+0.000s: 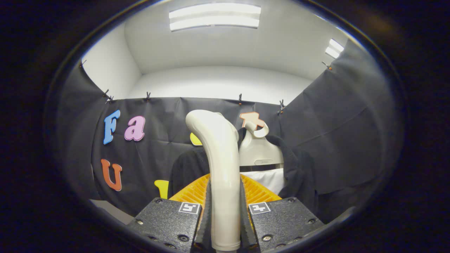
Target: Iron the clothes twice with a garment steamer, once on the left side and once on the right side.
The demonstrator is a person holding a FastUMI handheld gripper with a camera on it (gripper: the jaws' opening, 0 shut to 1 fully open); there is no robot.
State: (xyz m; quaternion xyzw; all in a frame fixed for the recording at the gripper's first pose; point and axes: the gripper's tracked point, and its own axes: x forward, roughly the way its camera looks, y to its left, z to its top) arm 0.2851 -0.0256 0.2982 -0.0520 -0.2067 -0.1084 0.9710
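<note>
We have the gripper [225,225] clamped on the garment steamer handle [219,168]: both fingers press its cream shaft from either side, no gap showing. The handle stands upright between the fingers and curves over at the top, toward the left. Just ahead of the fingers we see a ribbed orange part [258,191], low behind the handle; we can't tell what it belongs to. Beyond it hangs the dark garment [299,172] on a cream hanger [260,151], a white inner layer [270,179] showing at the neck opening. Garment sits slightly right of the handle, apart from it.
</note>
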